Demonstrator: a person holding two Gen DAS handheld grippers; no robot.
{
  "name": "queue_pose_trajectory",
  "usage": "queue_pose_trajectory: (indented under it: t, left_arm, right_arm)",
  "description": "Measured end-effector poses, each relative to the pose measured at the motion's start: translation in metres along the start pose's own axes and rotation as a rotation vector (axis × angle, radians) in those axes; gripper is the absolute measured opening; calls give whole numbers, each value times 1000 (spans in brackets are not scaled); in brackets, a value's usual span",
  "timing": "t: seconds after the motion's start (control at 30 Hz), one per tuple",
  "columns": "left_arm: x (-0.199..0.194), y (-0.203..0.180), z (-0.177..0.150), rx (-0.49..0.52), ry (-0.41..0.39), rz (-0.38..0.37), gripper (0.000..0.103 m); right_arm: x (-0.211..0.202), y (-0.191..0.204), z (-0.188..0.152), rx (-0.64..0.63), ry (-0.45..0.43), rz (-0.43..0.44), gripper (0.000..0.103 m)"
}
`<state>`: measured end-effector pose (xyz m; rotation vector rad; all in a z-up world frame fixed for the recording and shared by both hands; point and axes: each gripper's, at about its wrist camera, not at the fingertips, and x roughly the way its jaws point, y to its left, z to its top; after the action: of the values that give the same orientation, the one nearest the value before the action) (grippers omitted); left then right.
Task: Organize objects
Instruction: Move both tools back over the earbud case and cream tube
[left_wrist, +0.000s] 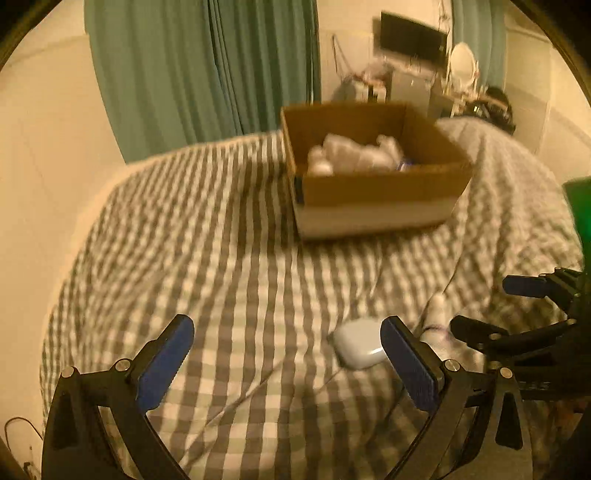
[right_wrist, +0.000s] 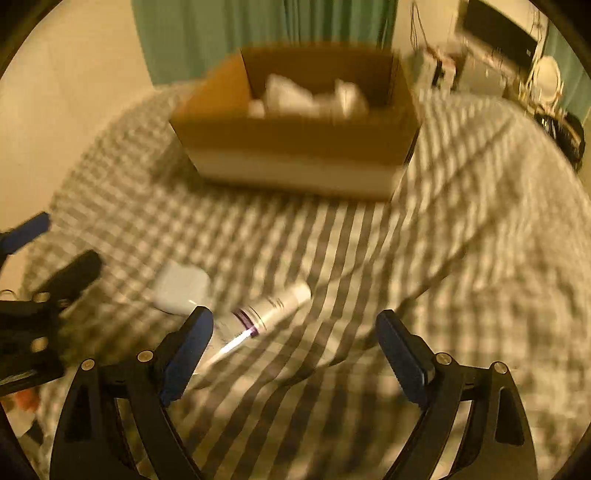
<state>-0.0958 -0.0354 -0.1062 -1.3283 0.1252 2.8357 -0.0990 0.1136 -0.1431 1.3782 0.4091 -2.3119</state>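
Observation:
A cardboard box (left_wrist: 376, 188) with white items inside stands on the checked bedspread (left_wrist: 221, 258); it also shows in the right wrist view (right_wrist: 295, 147). A small white case (left_wrist: 356, 347) lies on the bed just left of my left gripper's right finger; it also shows in the right wrist view (right_wrist: 181, 286). A white tube with a purple band (right_wrist: 258, 317) lies beside it, seen in the left wrist view (left_wrist: 437, 321). My left gripper (left_wrist: 286, 332) is open and empty above the bed. My right gripper (right_wrist: 295, 325) is open and empty, with the tube by its left finger.
Green curtains (left_wrist: 207, 66) hang behind the bed. A desk with a monitor (left_wrist: 413, 37) and a round mirror (left_wrist: 461, 61) stands at the far right. The right gripper shows at the right edge of the left wrist view (left_wrist: 517, 314).

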Motion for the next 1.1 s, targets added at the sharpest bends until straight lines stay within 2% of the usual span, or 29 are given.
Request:
queue_pose_trajectory:
  t: [0.13, 0.2, 0.27, 0.33, 0.43, 0.5, 0.67, 0.77, 0.87, 0.93, 1.0, 1.1]
  left_arm:
    - [16, 11, -4, -61, 52, -4, 103]
    - [21, 18, -4, -103, 80, -16, 103]
    - [21, 22, -3, -130, 86, -38, 103]
    - [20, 22, -4, -136, 85, -36, 103]
    - [20, 19, -6, -128, 93, -25, 103]
    - [22, 14, -7, -115, 111, -32, 103]
    - [17, -3, -13, -64, 103, -37, 103]
    - [15, -14, -13, -27, 109, -32, 103]
    - [16, -22, -15, -10, 128, -48, 103]
    - [20, -28, -15, -17, 153, -89, 103]
    - [27, -34, -14, -33, 182, -133, 103]
    - [44, -41, -11, -52, 209, -147, 103]
  right_arm:
    - [26, 2, 0, -1, 26, -14, 87]
    - [34, 2, 3, 5, 41, -5, 82]
    - [42, 1, 7, 15, 64, 21, 70]
    - [53, 7, 8, -6, 94, 22, 63]
    - [63, 15, 0, -40, 142, 5, 63]
    - [59, 12, -4, -31, 130, 19, 57]
    - [28, 3, -13, -29, 39, 56, 28]
    - [12, -5, -14, -35, 13, 101, 21]
    - [-4, -17, -13, -37, -23, 117, 20]
    - [-15, -19, -13, -50, -35, 121, 20]
    - [-16, -21, -5, -75, -34, 111, 20]
    - [-16, -30, 0, -92, -39, 97, 20]
